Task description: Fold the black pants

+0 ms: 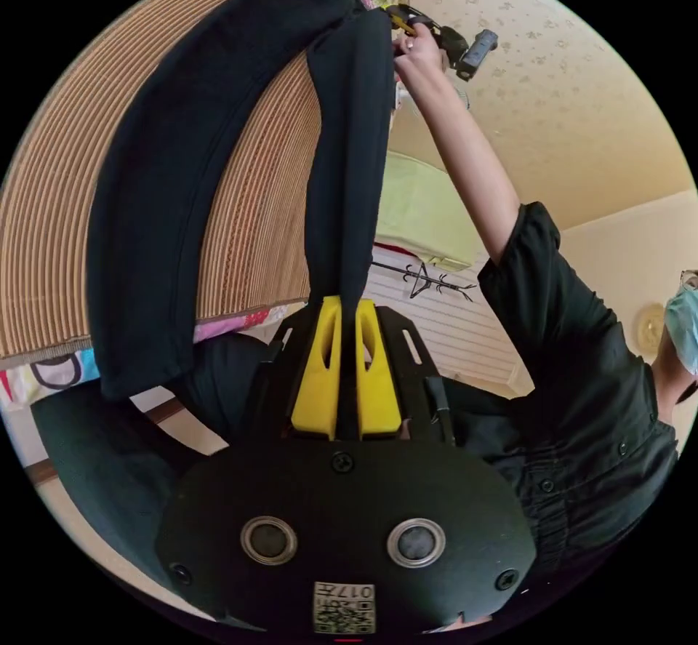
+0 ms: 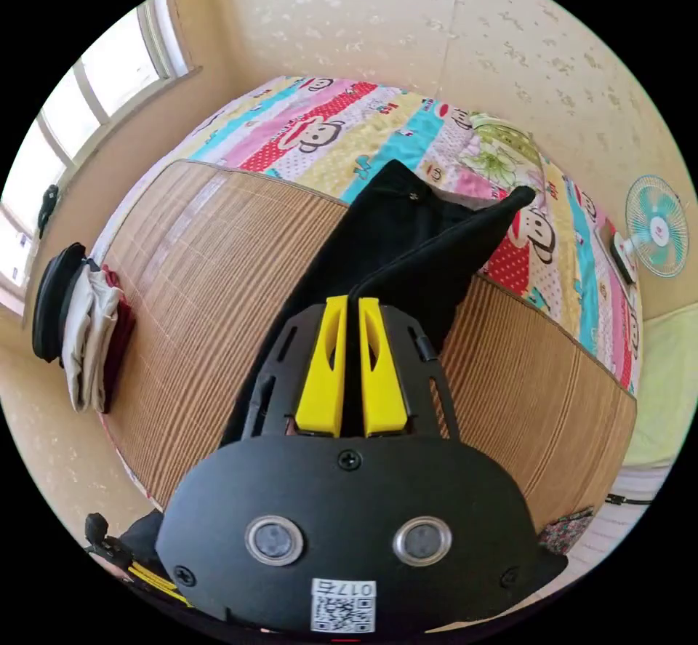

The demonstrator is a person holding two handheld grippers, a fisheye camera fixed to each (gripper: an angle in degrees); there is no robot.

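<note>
Above the bed's woven mat (image 2: 218, 296), one pair of black pants (image 1: 174, 194) hangs stretched between two hand-held grippers. From the left gripper view, the left hand-held gripper (image 1: 347, 303) has its two yellow jaws drawn close together with a strip of the black cloth pinched between them; one leg runs from there up to the right hand-held gripper (image 1: 407, 19), which a hand (image 1: 422, 56) holds at the far end of the cloth. How that gripper's jaws stand is too small and too hidden by the fabric to tell from this view. The second leg arcs away in a broad curve, its end hanging free in front of the mat.

From the right gripper view, the right hand-held gripper (image 2: 349, 303) shows its two yellow jaws nearly closed on a fold of the pants (image 2: 407, 238), the cloth spreading beyond the jaws over the mat and onto one patterned cartoon quilt (image 2: 305, 129). The pants' lower part is hidden behind the gripper body. One fan (image 2: 656, 227) stands by the wall, and one stack of folded clothes (image 2: 91, 325) with a dark hat sits at the mat's edge. The other gripper appears at the lower rim, mostly cut off. The person's dark sleeve (image 1: 552, 310) shows in the left gripper view.
</note>
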